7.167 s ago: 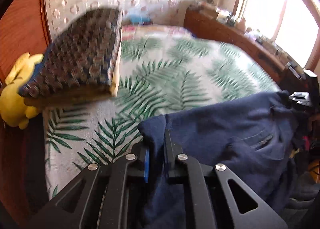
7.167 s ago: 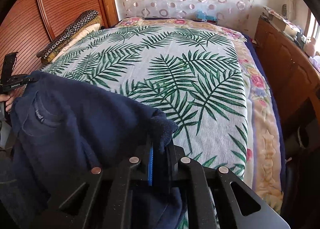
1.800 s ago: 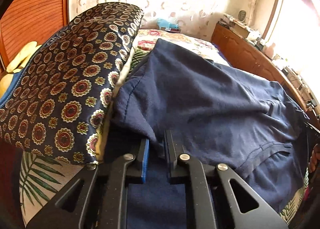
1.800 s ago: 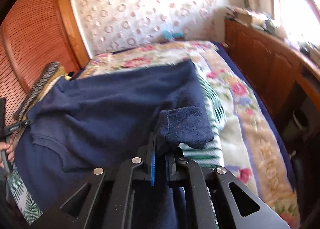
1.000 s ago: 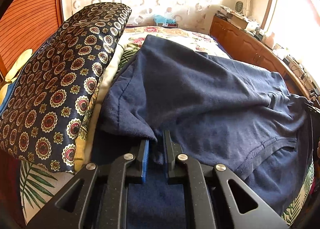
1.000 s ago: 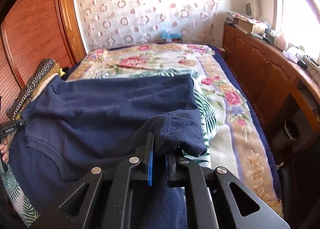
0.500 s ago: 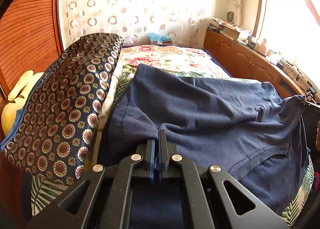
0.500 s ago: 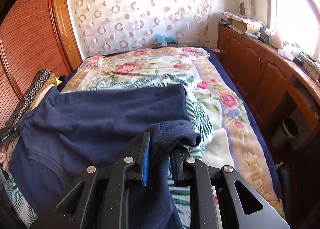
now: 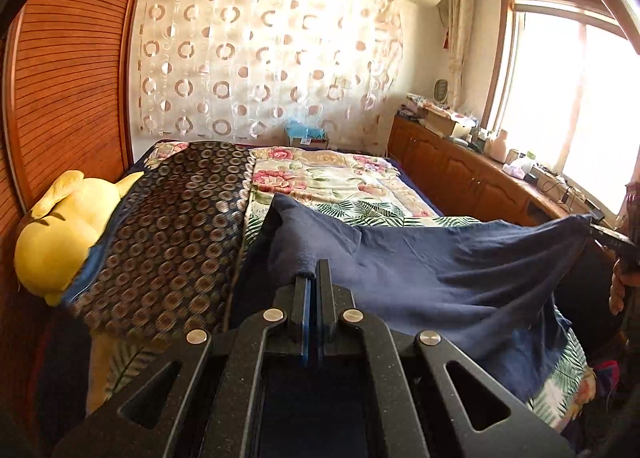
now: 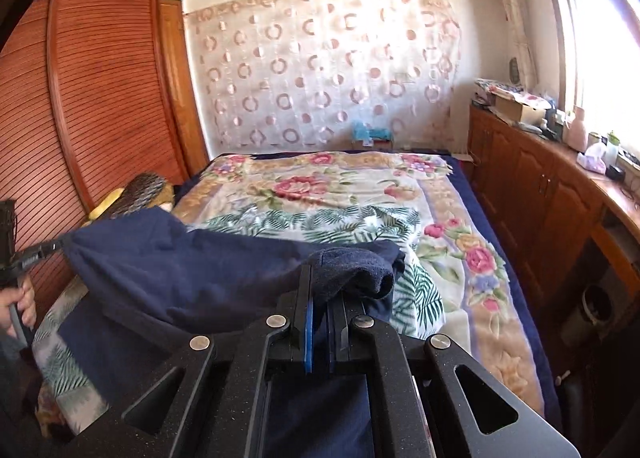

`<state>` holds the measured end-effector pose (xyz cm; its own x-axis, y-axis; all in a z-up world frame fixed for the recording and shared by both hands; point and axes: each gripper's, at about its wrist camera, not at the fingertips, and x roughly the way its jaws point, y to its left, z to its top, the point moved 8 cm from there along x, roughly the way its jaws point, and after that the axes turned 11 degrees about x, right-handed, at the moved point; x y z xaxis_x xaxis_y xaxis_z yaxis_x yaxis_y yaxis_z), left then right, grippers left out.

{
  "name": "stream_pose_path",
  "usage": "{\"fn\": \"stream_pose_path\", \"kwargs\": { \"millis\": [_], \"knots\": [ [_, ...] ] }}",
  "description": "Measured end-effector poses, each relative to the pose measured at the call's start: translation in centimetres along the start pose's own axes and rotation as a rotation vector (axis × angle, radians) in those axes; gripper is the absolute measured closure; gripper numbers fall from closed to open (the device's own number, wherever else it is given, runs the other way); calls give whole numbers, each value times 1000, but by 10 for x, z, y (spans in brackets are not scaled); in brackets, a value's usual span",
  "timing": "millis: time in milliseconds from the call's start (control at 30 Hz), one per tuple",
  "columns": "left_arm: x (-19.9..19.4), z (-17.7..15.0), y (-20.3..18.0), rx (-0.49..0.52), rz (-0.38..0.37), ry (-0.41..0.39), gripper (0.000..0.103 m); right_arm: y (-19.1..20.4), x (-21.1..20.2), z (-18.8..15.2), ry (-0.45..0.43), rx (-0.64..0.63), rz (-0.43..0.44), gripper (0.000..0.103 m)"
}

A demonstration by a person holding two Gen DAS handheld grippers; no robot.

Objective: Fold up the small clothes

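A navy blue garment (image 9: 460, 274) hangs stretched between my two grippers above the near end of the bed. My left gripper (image 9: 314, 278) is shut on one corner of it, the cloth bunched over the fingertips. In the right wrist view the same navy garment (image 10: 180, 270) spreads leftward, and my right gripper (image 10: 320, 282) is shut on its other corner, a thick folded cuff curling over the right finger. Each view shows the other gripper far off at the garment's opposite edge, held by a hand (image 10: 16, 310).
The bed carries a palm-leaf cover (image 10: 360, 222) and a floral blanket (image 10: 320, 182). A patterned dark pillow (image 9: 172, 234) and a yellow plush toy (image 9: 60, 226) lie at the left by the slatted wardrobe (image 10: 100, 98). A wooden cabinet (image 10: 540, 194) with clutter runs along the right under the window.
Both grippers closed tightly on the garment's corners and rose, tilting up; the garment lifted off the bed and now hangs taut between them, with more of the room in view.
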<state>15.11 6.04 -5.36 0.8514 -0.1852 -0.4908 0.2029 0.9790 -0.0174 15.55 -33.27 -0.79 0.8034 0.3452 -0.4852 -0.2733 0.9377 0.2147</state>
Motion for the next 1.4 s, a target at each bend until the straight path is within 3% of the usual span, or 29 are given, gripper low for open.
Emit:
{"fn": "stream_pose_path", "kwargs": {
  "millis": [300,467,600,633,700,767,833,900,1100,1167,1233,1300,1367,1400],
  "knots": [
    [-31,-50,5,-2,6,51,101,-14,-50,-50,47,19,19,99],
    [-6,-89,10,-5,22,176,101,-27,-35,-96,166,24,-20,98],
    [-2,-104,5,7,29,217,101,-37,-28,-117,217,36,-43,98],
    [-2,-107,3,9,28,225,98,-38,-27,-120,229,36,-51,96],
    [-3,-111,2,11,29,237,94,-44,-28,-122,241,36,-80,78],
    [-5,-114,3,9,29,240,88,-48,-35,-124,240,51,-87,72],
    [-8,-117,2,-1,21,233,75,-45,-41,-116,227,62,-97,69],
    [-9,-119,1,-2,5,226,63,-46,-56,-128,219,45,-118,68],
    [-2,-122,-1,19,1,259,61,-49,-36,-136,234,52,-150,68],
    [2,-124,-2,17,-7,278,49,-46,-26,-133,227,58,-162,68],
    [2,-124,-6,12,-28,273,30,-44,-21,-132,225,66,-159,68],
    [2,-123,-7,13,-25,268,22,-45,-17,-138,239,53,-172,68],
    [2,-122,-6,11,-15,263,22,-45,-15,-139,239,40,-173,69],
    [2,-122,-5,7,-13,262,22,-43,-16,-140,240,39,-171,79]
  ]
}}
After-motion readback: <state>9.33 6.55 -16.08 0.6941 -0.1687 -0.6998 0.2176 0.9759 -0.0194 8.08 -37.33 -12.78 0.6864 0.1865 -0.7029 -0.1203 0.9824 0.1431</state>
